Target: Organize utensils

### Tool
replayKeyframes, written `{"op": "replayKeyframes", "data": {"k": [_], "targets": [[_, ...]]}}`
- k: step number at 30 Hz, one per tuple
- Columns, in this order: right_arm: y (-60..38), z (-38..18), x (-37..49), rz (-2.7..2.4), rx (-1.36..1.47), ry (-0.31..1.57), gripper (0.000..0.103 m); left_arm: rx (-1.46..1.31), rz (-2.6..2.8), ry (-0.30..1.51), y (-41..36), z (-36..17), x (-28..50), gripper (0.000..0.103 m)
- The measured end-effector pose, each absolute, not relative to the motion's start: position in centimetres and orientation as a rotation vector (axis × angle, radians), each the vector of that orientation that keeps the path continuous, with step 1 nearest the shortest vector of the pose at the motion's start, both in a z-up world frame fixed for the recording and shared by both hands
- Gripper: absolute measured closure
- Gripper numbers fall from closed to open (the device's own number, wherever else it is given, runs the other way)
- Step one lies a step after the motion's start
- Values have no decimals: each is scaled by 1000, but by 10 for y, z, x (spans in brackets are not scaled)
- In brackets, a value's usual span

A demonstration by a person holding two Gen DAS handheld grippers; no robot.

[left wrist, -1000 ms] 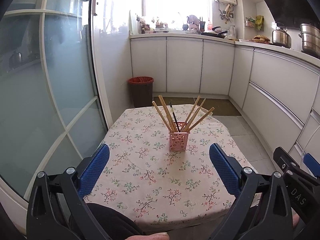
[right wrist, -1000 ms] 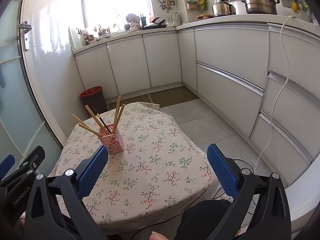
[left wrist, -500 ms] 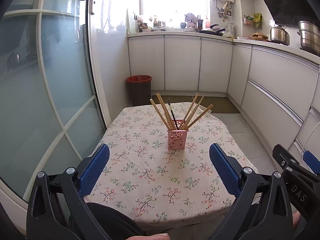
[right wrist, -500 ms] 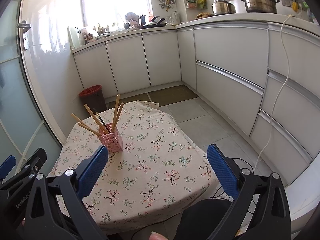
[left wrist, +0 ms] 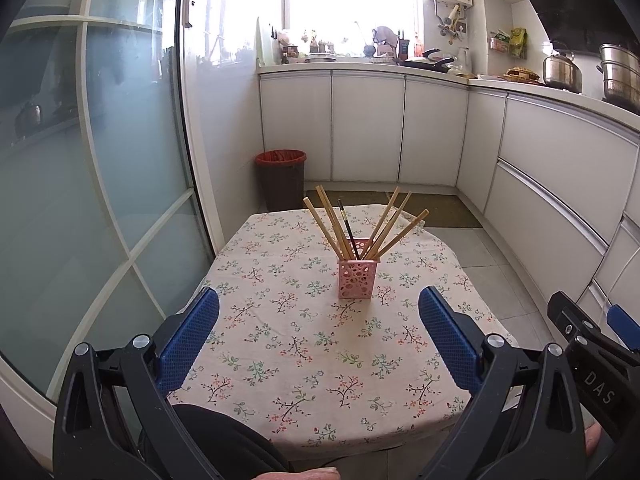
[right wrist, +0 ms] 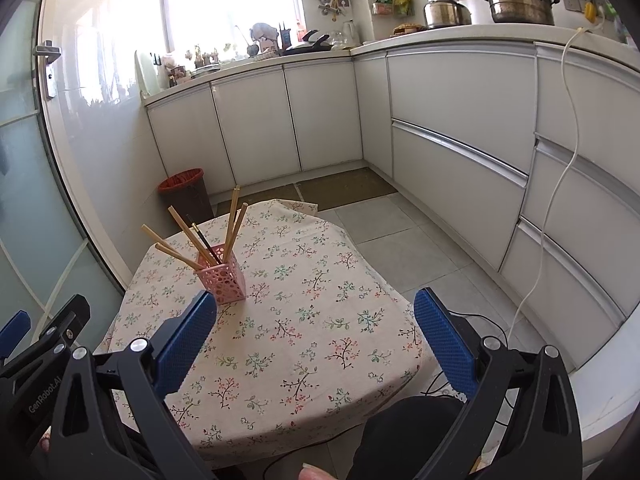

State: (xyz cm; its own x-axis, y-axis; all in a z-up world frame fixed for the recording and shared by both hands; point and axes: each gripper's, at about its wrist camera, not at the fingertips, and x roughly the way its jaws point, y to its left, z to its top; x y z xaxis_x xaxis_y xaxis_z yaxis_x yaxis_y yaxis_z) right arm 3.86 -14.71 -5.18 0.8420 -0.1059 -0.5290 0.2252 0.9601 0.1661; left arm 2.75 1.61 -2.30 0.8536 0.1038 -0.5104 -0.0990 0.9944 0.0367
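Chopsticks, light wooden (left wrist: 394, 225), stand fanned in a pink perforated plastic square holder (left wrist: 357, 278) near the middle of the floral-cloth table (left wrist: 280, 360); one thin dark stick (left wrist: 347, 229) sits among them. Left gripper (left wrist: 319, 338) and right gripper (right wrist: 316, 338) hover at the near table edge, fingers spread, empty. Judgement: sorting looks finished (no loose utensils in view); next move likely just pulling back clear.

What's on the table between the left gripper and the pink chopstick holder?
Nothing: in the left wrist view, only bare floral tablecloth lies between left gripper and holder.
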Motion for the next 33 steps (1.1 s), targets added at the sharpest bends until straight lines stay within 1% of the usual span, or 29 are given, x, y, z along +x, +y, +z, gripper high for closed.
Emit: {"op": "replayKeyframes", "data": {"k": [33], "targets": [[-147, -53, 37, -173, 227, 558, 7, 6, 114, 546, 16, -26, 27, 7]]}}
